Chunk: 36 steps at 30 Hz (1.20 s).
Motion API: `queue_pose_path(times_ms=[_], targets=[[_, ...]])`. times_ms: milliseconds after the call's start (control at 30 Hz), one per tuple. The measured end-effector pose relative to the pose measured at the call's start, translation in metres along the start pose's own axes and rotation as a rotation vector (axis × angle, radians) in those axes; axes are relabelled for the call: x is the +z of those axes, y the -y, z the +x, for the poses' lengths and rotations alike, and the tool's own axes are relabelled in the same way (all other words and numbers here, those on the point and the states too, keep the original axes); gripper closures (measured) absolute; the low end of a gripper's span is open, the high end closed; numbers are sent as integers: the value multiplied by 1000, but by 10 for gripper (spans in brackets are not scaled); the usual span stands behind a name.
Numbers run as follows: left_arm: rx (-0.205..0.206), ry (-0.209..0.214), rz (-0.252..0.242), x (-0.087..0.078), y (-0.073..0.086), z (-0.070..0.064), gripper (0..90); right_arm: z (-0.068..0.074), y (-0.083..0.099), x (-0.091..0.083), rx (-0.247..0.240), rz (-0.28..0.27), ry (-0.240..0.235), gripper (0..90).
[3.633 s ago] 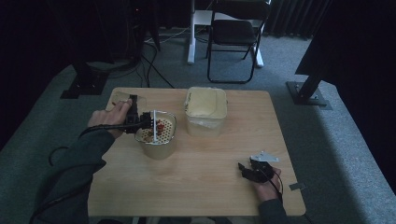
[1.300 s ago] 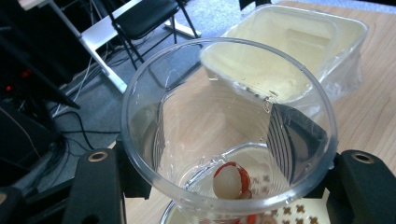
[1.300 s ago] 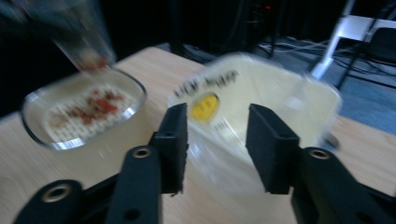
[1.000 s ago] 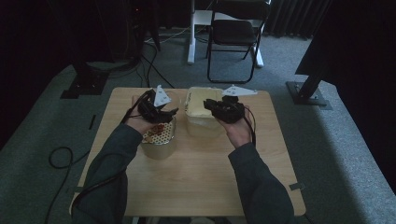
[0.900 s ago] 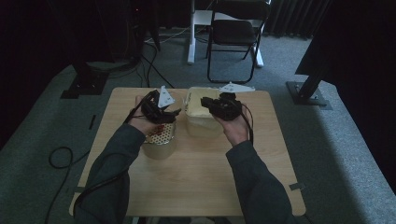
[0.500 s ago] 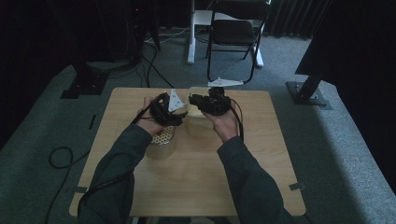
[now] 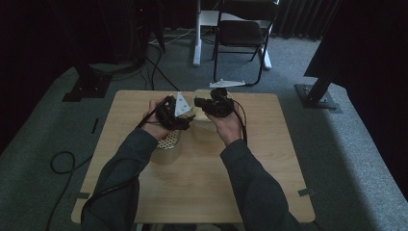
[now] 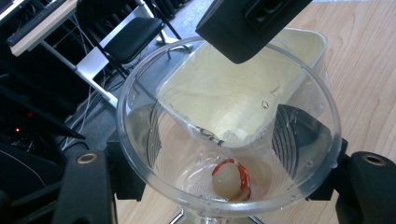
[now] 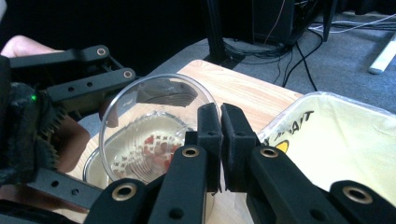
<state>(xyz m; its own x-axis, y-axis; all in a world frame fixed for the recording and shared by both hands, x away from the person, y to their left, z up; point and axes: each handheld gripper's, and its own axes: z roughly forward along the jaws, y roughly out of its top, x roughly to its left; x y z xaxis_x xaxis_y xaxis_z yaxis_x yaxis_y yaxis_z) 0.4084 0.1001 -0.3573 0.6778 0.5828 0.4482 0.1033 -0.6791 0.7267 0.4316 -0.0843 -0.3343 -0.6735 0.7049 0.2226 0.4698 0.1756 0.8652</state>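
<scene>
My left gripper [image 7: 176, 115] is shut on a clear plastic cup [image 8: 224, 140], which it holds tilted between the strainer and the bin. A peeled white fruit with a red strip of skin [image 8: 231, 179] lies at the cup's bottom. My right gripper [image 9: 219, 123] is shut, with nothing visible between its jaws, and its tips are right at the cup's [image 9: 149, 121] near rim. In the high view the right gripper [image 7: 211, 103] hovers over the bin [image 7: 204, 122], close to the left one.
A pale bin lined with a yellowish bag [image 9: 336, 140] stands at the table's back middle. A perforated strainer with red fruit [image 7: 168, 142] sits in a bowl under my left hand. Beyond the wooden table [image 7: 269, 159] are a chair [image 7: 240, 33] and floor cables.
Both hands have drawn together over the back middle of the table. The left gripper carried the cup rightward from the strainer toward the bin, and the right gripper came in from the front right.
</scene>
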Motion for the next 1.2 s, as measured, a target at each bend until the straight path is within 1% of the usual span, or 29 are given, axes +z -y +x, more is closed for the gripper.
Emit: queue_pose_path(times_ms=[133,167,233,300,367,500,567,667,767,800,867,900,967,1033,1067,1200], targets=[[-15,12,6,2,1,1,303,1,-2,-1,2,-4,10,879],[-12,14,12,2,2,1,302,1,-2,-1,6,-5,15,879],[-18,17,14,3,4,2,293,-1,-3,-2,6,-11,36,880],[-29,19,29,3,11,4,290,-4,-4,-6,21,-24,46,880],[-51,21,27,1,17,7,290,-9,-5,-10,29,-44,68,880],[-99,4,14,-5,29,18,292,-17,-6,-21,52,-84,107,880],[-119,-6,9,-8,34,23,293,-18,-5,-23,39,-91,140,880],[-126,-21,14,-13,38,27,295,-21,-5,-22,42,-95,173,879],[-131,-28,16,-15,41,30,296,-25,-4,-18,47,-87,189,876],[-132,-31,18,-15,42,30,296,-26,-4,-16,41,-77,209,863],[-140,-32,15,-15,43,31,297,-27,-3,-12,36,-63,238,626],[-141,-33,15,-15,44,31,297,-26,-2,-12,28,-62,255,583],[-146,-33,19,-16,46,32,298,-25,0,-12,-1,-59,254,553],[-146,-33,19,-16,46,32,298,-24,1,-12,-10,-54,260,553],[-155,-35,15,-16,46,33,298,-26,3,-13,-12,-54,270,522],[-155,-37,13,-17,47,33,298,-31,6,-15,5,-56,279,507]])
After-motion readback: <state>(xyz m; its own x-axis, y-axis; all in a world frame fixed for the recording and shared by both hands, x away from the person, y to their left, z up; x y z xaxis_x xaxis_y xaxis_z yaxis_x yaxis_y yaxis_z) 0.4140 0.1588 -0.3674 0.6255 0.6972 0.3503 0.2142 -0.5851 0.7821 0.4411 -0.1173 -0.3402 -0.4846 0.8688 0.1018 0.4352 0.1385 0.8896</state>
